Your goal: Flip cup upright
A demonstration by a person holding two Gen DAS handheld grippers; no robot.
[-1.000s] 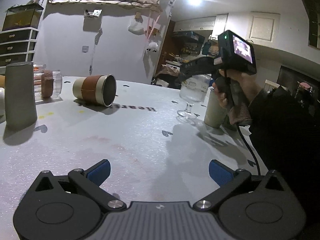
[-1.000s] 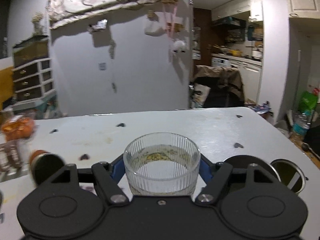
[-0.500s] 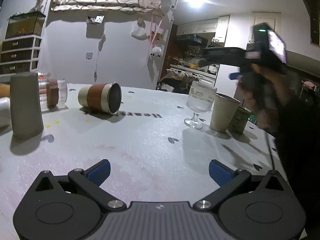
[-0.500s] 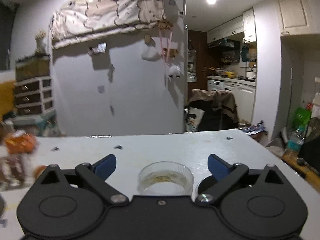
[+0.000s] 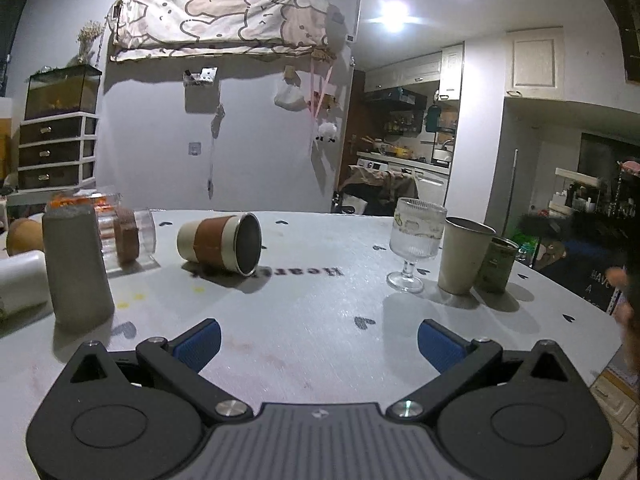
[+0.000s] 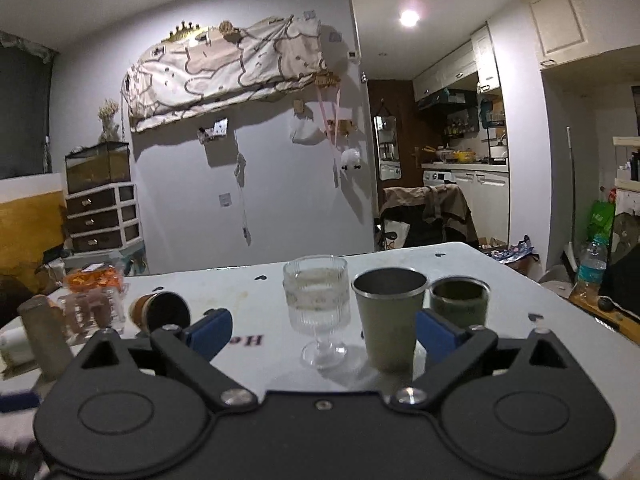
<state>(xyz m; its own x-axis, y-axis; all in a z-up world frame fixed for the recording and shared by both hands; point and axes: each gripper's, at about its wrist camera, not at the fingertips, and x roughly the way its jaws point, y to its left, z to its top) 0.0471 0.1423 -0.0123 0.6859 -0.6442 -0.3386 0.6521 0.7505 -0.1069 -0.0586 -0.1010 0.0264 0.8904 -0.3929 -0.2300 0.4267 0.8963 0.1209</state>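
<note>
The bench (image 5: 320,312) carries a brown-banded cup (image 5: 219,243) lying on its side at far left, mouth toward the camera, well apart from three upright vessels at right. Both the left gripper (image 5: 319,340) and right gripper (image 6: 323,330) have fingers spread wide, holding nothing. Judged step: approach; next, close on the cup's body and rotate it upright.

Dim room, ceiling spotlights (image 5: 394,11) glaring (fisheye edges bent), hard shadows.

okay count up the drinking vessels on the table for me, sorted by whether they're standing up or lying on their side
Standing: 3 — stemmed glass, tall metal cup, short green cup
Lying on its side: 1 — brown-banded cup
Total: 4
</note>
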